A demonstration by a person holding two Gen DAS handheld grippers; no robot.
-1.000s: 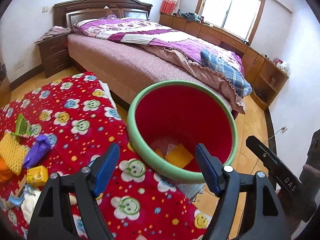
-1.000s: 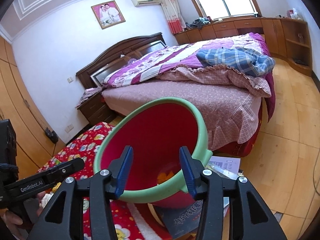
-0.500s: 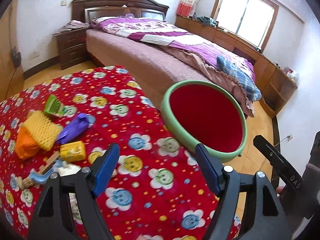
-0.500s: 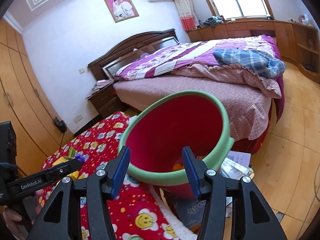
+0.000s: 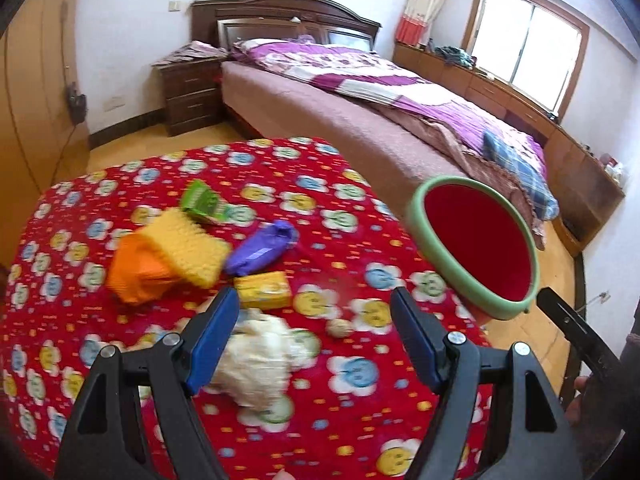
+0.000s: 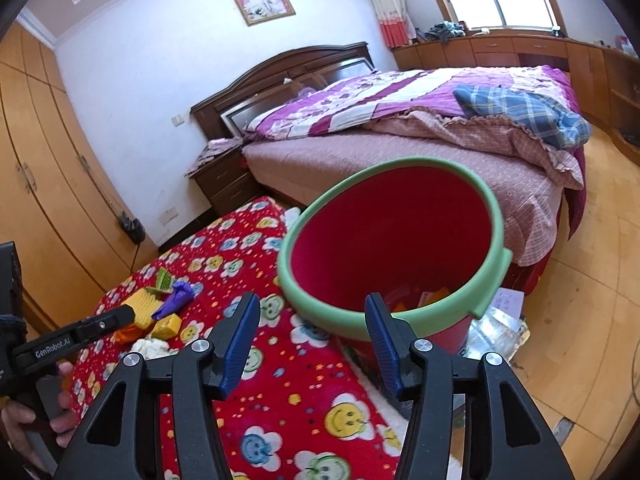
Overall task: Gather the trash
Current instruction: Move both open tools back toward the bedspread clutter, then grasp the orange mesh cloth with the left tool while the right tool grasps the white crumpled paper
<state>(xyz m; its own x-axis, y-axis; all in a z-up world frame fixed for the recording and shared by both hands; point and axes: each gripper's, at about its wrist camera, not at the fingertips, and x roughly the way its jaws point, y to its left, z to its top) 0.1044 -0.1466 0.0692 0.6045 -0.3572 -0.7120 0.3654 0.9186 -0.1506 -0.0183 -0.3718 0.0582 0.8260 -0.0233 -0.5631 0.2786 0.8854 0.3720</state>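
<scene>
Trash lies on the red flowered cloth [image 5: 348, 412]: a crumpled white paper [image 5: 260, 356], a yellow box [image 5: 264, 290], a purple wrapper [image 5: 260, 248], a yellow mesh piece [image 5: 184, 246], an orange piece [image 5: 132, 276] and a green packet [image 5: 202, 202]. My left gripper [image 5: 315, 294] hovers open above the cloth, its left pad just over the white paper, nothing between the pads. The red bucket with a green rim [image 5: 416, 216] stands off the cloth's right edge. My right gripper [image 6: 312, 299] is open and empty just before the bucket's rim [image 6: 400, 161]. Scraps [image 6: 432, 296] lie inside.
A small round ball [image 5: 339, 327] rests on the cloth near the white paper. The bed [image 5: 360, 128] runs behind the bucket, with a nightstand [image 5: 188, 92] at its head. Wardrobes [image 6: 48, 200] line the left wall. Papers and books [image 6: 496, 320] lie on the wooden floor by the bucket.
The left gripper has swung left from over the bucket to over the trash pile. The right gripper has drawn back a little from the bucket, and its jaws stand slightly wider.
</scene>
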